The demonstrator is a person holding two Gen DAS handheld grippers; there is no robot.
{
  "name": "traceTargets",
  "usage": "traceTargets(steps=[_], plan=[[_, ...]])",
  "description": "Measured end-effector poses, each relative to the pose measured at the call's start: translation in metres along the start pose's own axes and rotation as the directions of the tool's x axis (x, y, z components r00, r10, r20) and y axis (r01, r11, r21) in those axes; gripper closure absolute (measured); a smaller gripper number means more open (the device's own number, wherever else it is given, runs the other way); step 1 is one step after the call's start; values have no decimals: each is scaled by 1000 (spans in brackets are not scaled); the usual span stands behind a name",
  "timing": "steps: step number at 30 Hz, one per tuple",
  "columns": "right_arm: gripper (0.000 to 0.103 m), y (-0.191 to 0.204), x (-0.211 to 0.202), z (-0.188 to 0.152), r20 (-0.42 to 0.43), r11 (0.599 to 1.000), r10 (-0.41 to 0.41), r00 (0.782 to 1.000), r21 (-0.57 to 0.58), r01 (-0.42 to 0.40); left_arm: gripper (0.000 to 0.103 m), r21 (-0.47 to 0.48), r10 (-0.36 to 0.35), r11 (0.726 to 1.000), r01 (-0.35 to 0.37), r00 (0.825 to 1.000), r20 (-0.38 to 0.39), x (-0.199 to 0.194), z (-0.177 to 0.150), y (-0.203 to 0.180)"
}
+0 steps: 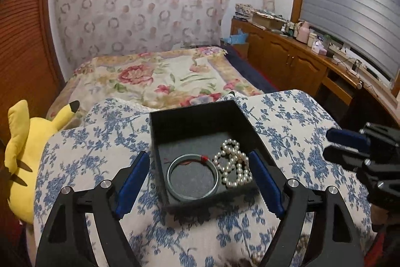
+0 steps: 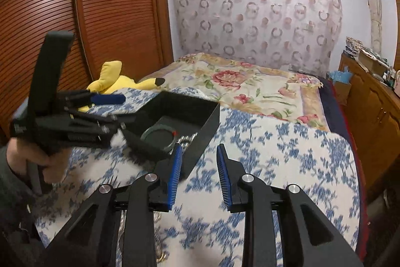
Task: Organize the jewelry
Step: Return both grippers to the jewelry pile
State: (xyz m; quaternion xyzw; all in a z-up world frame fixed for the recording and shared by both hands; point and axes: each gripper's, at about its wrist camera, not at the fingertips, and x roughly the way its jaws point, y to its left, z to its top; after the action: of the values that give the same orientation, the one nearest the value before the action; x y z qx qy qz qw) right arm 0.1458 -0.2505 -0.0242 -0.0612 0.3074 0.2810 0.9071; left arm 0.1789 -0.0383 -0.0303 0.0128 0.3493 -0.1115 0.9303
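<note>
Black jewelry box (image 1: 200,116): open-topped, on the blue floral cushion (image 1: 100,142); light card by the look, likely to slide if nudged; steady it by a side wall.
Bangle (image 1: 192,175): lies flat on the box floor, left of the pearls and just beside them; rigid, smooth, probably slippery and brittle; best pinched across the rim near the red thread.
Pearl strand (image 1: 233,167): bunched in the box's right half; limp, beads roll; take a clump mid-strand, not one bead.
Left gripper (image 1: 200,179): fingers spread wide, empty, straddling the box's near end.
Right gripper (image 2: 198,164): fingers part open, holding nothing, beside the box's right wall above the cushion.
Risk: the soft cushion gives under pressure, so the box may tip.
</note>
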Motion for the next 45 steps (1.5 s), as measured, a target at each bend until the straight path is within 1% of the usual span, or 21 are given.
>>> traceTargets(steps=[3,6,9,13,14,17,19,20,26,31,39,44,45], plan=[[71,9,-5,-18,-18,1000,10,1000,-13,-11,20,-1,-8,1000,8,1000,6,-14,-10,2],[58,20,-10,-35,-32,1000,19,999,-23,-20,16,5,-13,1000,13,1000,5,-25,-25,4],[56,31,-15,-52,-43,999,38,998,-24,-40,14,5,-11,1000,11,1000,2,-35,-43,7],[46,44,-17,-71,-73,998,53,996,-39,-56,10,18,-14,1000,14,1000,-11,-43,-66,10],[46,47,-17,-75,-79,997,55,995,-43,-59,9,20,-15,1000,15,1000,-19,-44,-69,10],[38,54,-15,-85,-104,996,62,993,-60,-69,9,25,-15,1000,16,999,-43,-47,-83,10],[29,58,-13,-90,-123,995,68,990,-71,-77,9,25,-19,999,20,998,-54,-49,-91,10],[28,59,-11,-91,-133,994,69,989,-73,-79,9,21,-21,1000,22,998,-62,-51,-96,11],[27,66,4,-93,-203,990,72,977,-104,-95,9,10,-28,1000,29,996,-82,-59,-114,10],[27,69,13,-93,-235,986,70,970,-129,-102,9,-3,-48,999,48,995,-90,-61,-122,6],[27,70,21,-91,-256,982,62,965,-157,-105,9,-4,-60,998,60,994,-92,-60,-124,2],[27,68,27,-89,-264,980,88,960,-152,-131,9,-8,-63,998,62,993,-96,-59,-125,1],[28,68,27,-88,-265,979,91,960,-155,-135,9,-8,-63,998,63,993,-96,-59,-125,1]])
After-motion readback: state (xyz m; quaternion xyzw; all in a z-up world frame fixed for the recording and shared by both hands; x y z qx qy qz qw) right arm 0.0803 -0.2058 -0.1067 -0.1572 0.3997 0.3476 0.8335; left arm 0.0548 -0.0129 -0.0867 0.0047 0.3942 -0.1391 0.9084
